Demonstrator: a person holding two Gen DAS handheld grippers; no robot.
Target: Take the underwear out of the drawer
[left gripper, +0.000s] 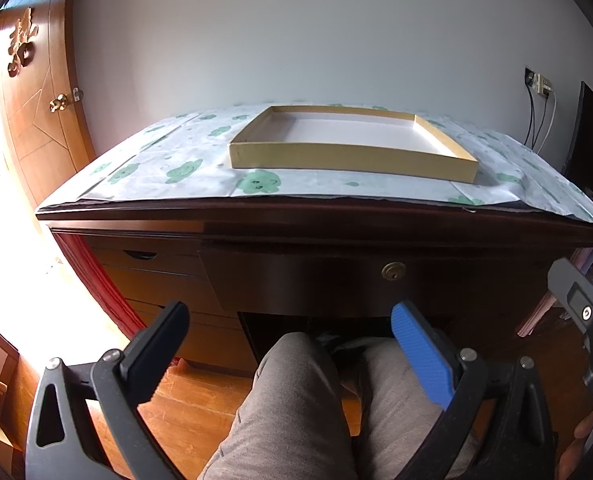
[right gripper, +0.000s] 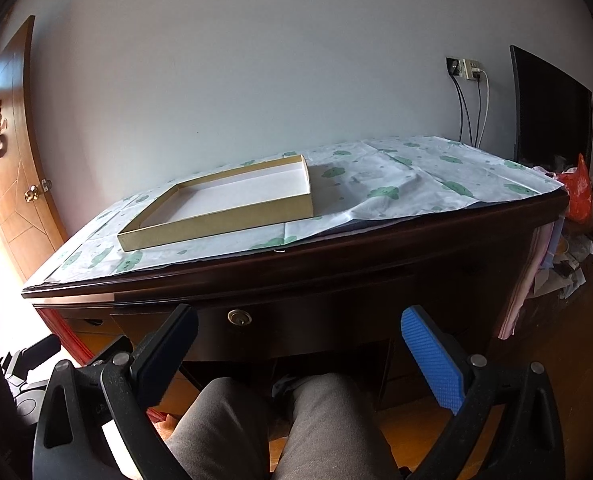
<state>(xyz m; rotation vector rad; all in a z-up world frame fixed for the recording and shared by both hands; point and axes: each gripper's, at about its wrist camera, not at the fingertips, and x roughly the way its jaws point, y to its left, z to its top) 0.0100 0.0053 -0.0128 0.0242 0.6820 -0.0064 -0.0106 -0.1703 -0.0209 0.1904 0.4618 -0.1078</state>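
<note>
A dark wooden desk has a closed centre drawer [left gripper: 316, 280] with a brass lock [left gripper: 393, 270]; it also shows in the right wrist view [right gripper: 296, 320]. No underwear is visible. My left gripper [left gripper: 288, 320] is open and empty, held in front of and below the drawer, above the person's knees. My right gripper [right gripper: 298, 330] is open and empty, also in front of the drawer; part of it shows at the right edge of the left wrist view [left gripper: 588, 312].
A shallow tan box [left gripper: 352, 144] with a white bottom lies empty on the cloud-print cloth [left gripper: 176, 172] covering the desktop. Smaller drawers [left gripper: 144, 264] stand at the left. The person's knees [left gripper: 316, 400] are under the desk. A door [left gripper: 36, 100] is left, a monitor [right gripper: 548, 112] right.
</note>
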